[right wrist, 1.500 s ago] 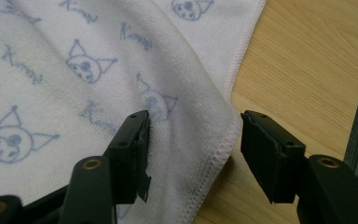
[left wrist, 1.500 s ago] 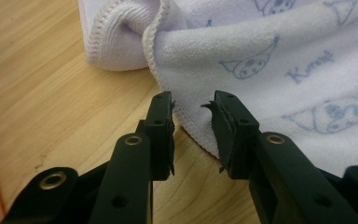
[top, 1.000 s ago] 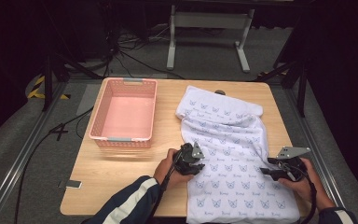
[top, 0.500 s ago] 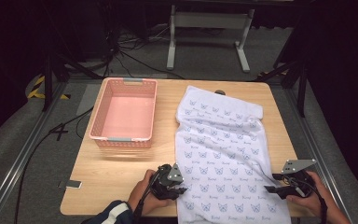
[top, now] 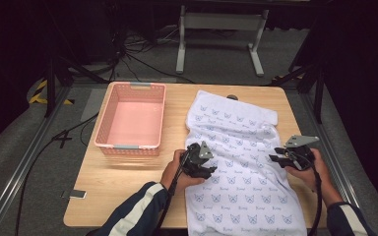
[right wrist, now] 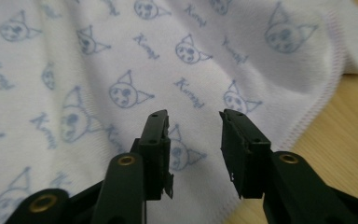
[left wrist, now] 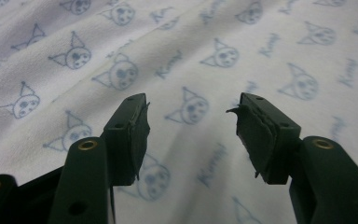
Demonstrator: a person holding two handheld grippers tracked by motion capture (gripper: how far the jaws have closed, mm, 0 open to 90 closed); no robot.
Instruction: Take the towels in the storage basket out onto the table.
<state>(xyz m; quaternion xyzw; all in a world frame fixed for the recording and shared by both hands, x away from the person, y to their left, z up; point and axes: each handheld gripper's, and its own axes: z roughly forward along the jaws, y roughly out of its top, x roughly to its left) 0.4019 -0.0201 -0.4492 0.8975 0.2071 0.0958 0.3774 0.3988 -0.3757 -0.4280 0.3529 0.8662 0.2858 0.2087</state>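
Basket [top: 130, 120] left of spread towel [top: 241, 162]

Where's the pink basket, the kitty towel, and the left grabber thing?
pink basket [top: 107, 144], high view, on its near rim.
kitty towel [top: 236, 128], high view, on a flat printed stretch near its middle.
left gripper [left wrist: 191, 126], left gripper view, midway between its two open jaw tips, over the towel.
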